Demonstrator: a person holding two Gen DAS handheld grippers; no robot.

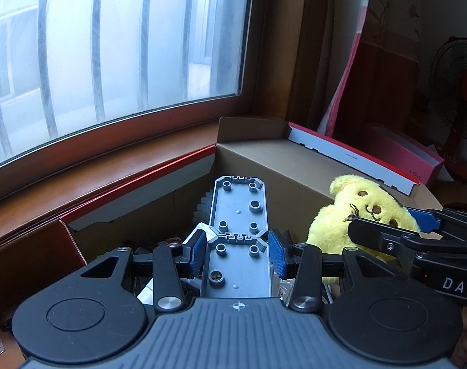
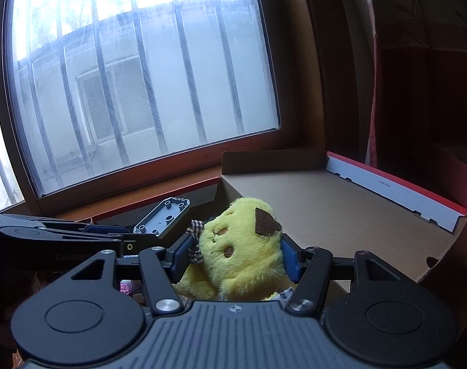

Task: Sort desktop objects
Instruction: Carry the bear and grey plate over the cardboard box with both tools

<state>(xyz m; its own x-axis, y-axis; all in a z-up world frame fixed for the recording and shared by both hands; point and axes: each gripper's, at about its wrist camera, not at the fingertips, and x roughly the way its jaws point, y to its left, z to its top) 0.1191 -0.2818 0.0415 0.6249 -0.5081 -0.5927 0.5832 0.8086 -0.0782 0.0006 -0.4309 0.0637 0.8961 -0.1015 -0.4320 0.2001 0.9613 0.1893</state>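
Over the open cardboard box [image 2: 325, 203] by the window, both grippers are loaded. The left gripper [image 1: 238, 253] has its blue pads clamped on the sides of a grey plastic plate [image 1: 238, 215], which sticks out toward 12 o'clock in its own view and shows up at about 10 o'clock in the right wrist view. The right gripper [image 2: 236, 253] is squeezing a yellow plush toy [image 2: 242, 246] between its pads; from the left camera the toy sits at roughly 3 o'clock, just beside the plate.

Handling-wise, my guess: the plate looks rigid and light, hard smooth plastic with bosses and screw holes, so it could slip or pivot if it's only pinched near one end. The grip is around the seam in the middle of its length, which seems the sensible spot. The plush is soft and squashy, basically nothing to break, and the fuzzy fabric should give plenty of friction. It's held across the head, and the body dangles below, so expect some flop when it moves.

Below the left gripper there's dark clutter in the box that I can't make out. The cardboard floor at 2 o'clock of the right view is bare
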